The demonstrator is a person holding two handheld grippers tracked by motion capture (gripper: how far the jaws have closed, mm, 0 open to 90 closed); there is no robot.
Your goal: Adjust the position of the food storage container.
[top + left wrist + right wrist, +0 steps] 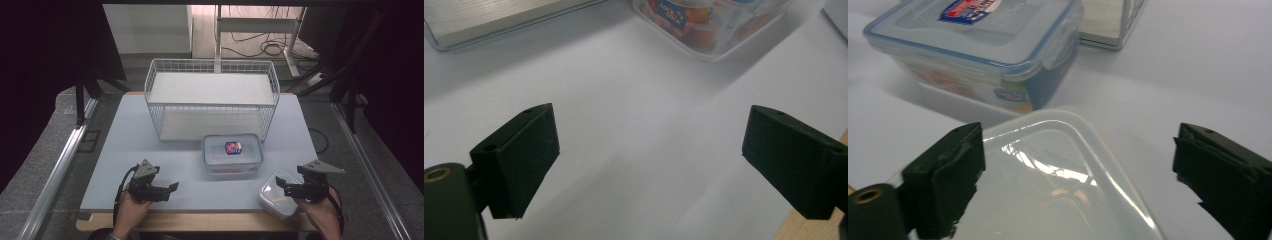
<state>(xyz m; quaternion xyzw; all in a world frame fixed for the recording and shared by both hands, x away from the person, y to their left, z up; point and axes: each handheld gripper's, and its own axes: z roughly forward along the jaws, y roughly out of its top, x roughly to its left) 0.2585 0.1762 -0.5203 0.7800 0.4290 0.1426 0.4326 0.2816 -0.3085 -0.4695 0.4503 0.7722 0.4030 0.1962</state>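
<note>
1. at the far middle of the table point(125, 150): a white wire basket point(212, 97), upright.
2. just in front of it, a lidded clear container point(232, 155) (blue-trimmed lid, red-blue label).
3. near the right front edge, a smaller translucent lidded container point(277, 194), well apart from item 2.
4. right gripper point(281, 184): jaws wide apart, holding nothing, poised over item 3.
5. left gripper point(174, 187): jaws wide apart, empty, over bare table.
</note>
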